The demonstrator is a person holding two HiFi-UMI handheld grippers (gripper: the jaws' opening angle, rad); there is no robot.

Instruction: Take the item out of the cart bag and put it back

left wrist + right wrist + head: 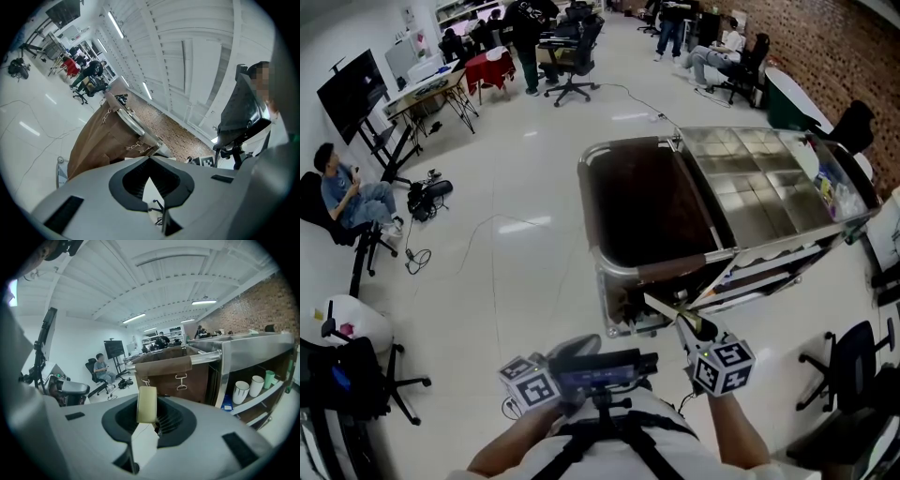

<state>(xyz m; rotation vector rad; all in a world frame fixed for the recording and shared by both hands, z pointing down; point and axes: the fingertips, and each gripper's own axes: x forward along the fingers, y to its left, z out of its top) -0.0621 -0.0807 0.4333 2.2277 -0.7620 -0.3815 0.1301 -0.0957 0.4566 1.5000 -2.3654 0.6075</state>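
The cart's brown bag (642, 202) hangs open at the left end of the steel cart (750, 178), just ahead of me. My right gripper (673, 316) points at the bag's near rim and is shut on a pale cream flat item (659, 306). In the right gripper view that item (146, 404) stands upright between the jaws of the right gripper (146, 414), with the bag (168, 369) beyond it. My left gripper (649, 361) stays low by my body, level, its jaws shut with nothing in them. In the left gripper view the left gripper (150, 160) faces the bag's side (101, 136).
White cups (241, 391) and a green one (268, 379) stand on the cart's lower shelf. A person sits on a chair (347, 192) at the left, with cables (417, 258) on the floor nearby. Office chairs (853, 366) stand at my right and at my left (356, 375).
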